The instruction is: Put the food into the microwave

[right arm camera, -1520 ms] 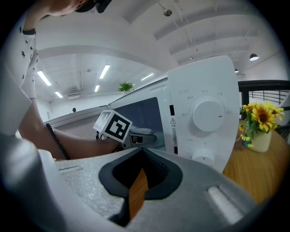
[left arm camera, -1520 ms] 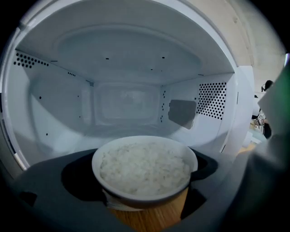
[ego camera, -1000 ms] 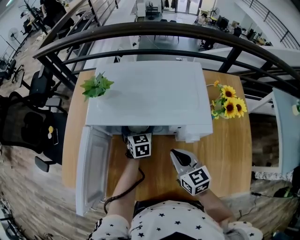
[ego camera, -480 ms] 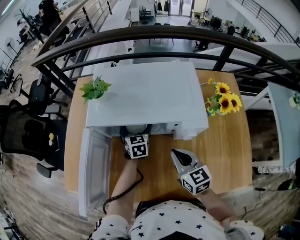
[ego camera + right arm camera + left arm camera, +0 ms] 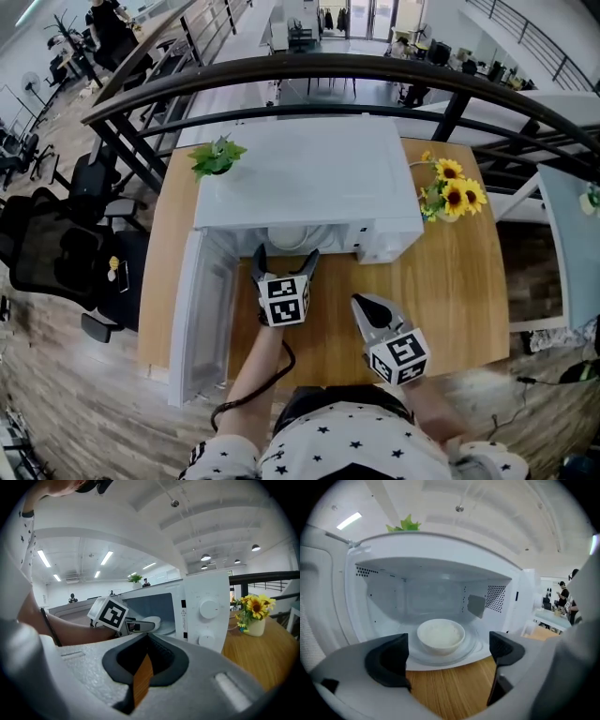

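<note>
A white bowl of rice [image 5: 440, 634] sits on the glass turntable inside the white microwave [image 5: 300, 178], whose door [image 5: 206, 319] hangs open to the left. From the head view the bowl [image 5: 298, 239] shows just inside the cavity. My left gripper [image 5: 286, 255] is open and empty. It hovers over the wooden table just outside the microwave's mouth, apart from the bowl, and its jaws [image 5: 447, 656] frame the bowl. My right gripper [image 5: 361, 305] is shut on nothing, lower right, in front of the control panel [image 5: 211, 606].
A small green plant [image 5: 217, 157] stands on the microwave's top left corner. A vase of sunflowers [image 5: 452, 197] is on the table [image 5: 450, 291] to the right of the microwave. A dark railing [image 5: 281, 70] runs behind the table.
My left gripper has drawn back out of the microwave's mouth toward the person, with its jaws now spread. The bowl stays inside. The right gripper has barely moved.
</note>
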`<state>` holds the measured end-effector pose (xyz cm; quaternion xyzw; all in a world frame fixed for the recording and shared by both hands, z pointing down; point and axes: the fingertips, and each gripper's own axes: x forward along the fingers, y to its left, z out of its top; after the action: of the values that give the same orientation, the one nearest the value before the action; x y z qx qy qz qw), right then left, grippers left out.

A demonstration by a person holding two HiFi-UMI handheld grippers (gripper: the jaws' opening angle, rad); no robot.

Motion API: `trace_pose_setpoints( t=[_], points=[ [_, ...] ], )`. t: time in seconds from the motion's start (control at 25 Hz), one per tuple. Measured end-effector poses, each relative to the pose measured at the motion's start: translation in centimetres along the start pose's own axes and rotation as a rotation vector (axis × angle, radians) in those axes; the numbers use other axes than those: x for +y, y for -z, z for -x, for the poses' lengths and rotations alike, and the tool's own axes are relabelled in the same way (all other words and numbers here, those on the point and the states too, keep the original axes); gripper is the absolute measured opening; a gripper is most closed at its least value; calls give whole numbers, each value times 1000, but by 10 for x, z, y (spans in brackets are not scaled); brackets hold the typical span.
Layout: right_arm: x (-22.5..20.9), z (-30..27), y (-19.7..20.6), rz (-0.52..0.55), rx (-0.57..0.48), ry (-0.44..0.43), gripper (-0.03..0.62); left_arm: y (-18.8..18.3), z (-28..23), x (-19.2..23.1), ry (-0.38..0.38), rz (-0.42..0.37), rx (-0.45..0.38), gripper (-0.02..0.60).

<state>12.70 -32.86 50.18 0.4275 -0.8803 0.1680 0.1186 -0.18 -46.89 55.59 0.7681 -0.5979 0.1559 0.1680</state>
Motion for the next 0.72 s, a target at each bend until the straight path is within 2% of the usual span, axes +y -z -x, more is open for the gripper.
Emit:
trace_pose_setpoints(
  t=[0.48, 0.52, 0.64, 0.72],
  points=[
    [62, 55, 20, 13, -56, 42, 6, 16, 127, -40, 144, 28, -62, 507],
    [68, 60, 22, 15, -61, 45, 6, 19, 138, -40, 137, 29, -71, 477],
    [87, 78, 27, 20, -78, 52, 6, 25, 175, -38, 91, 40, -104, 293],
    [99, 91, 31, 25, -89, 56, 6, 32, 200, -39, 72, 54, -118, 240]
  ],
)
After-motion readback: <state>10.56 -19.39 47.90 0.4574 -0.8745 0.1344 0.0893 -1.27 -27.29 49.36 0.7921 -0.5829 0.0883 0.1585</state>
